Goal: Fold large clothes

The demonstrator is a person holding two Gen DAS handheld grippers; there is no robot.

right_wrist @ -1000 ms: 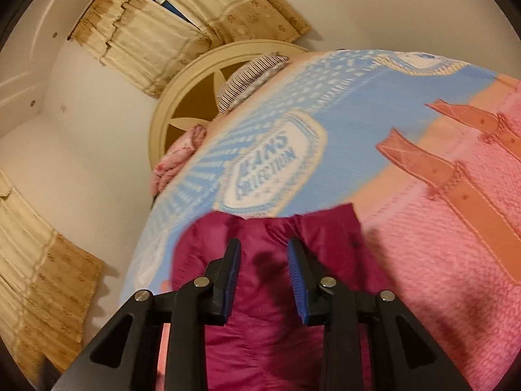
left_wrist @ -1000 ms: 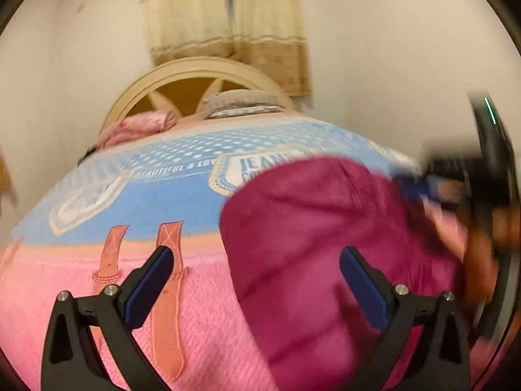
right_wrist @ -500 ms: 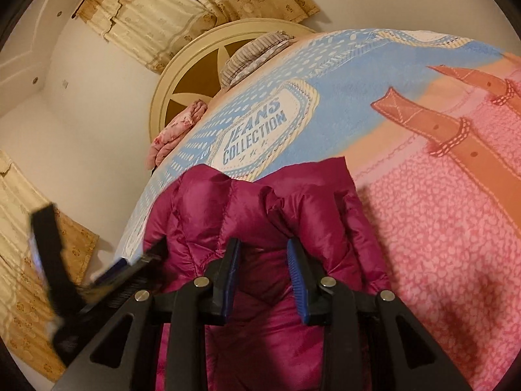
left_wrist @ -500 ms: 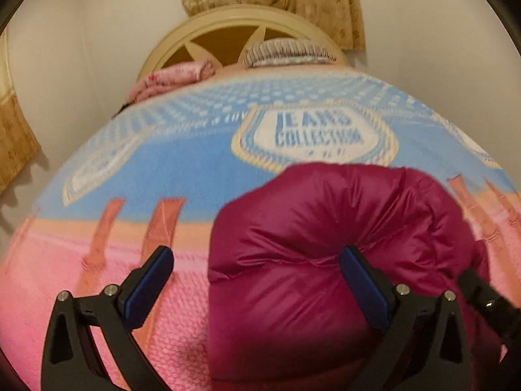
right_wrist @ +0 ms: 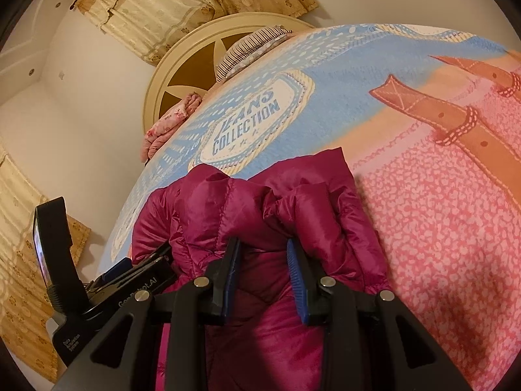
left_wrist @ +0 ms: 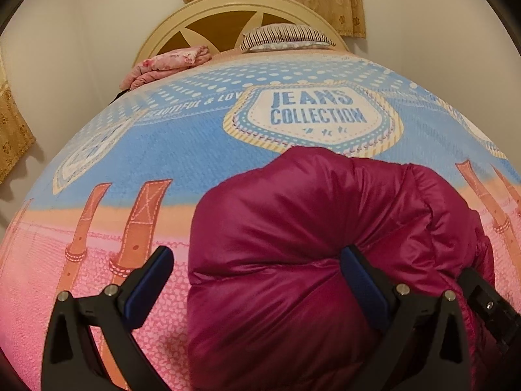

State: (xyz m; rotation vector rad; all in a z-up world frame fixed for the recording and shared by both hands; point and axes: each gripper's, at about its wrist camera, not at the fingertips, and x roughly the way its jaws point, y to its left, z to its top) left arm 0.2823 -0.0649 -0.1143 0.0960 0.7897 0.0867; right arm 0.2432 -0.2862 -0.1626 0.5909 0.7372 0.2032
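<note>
- Lying bunched on the bed [left_wrist: 195, 163]: magenta jacket [left_wrist: 293, 260].
- Left hand-held gripper [left_wrist: 257, 280]: jaws spread wide over the jacket's edge, gripping nothing.
- Right hand-held gripper [right_wrist: 263, 270]: jaws narrow, jacket fabric between them; can't tell if pinched.

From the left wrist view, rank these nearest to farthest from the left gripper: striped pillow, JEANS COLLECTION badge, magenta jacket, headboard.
1. magenta jacket, between the left gripper jaws, toward the right one.
2. JEANS COLLECTION badge, mid-bed, straight ahead.
3. striped pillow, at the bed's far end.
4. headboard, just behind the pillow.
</note>
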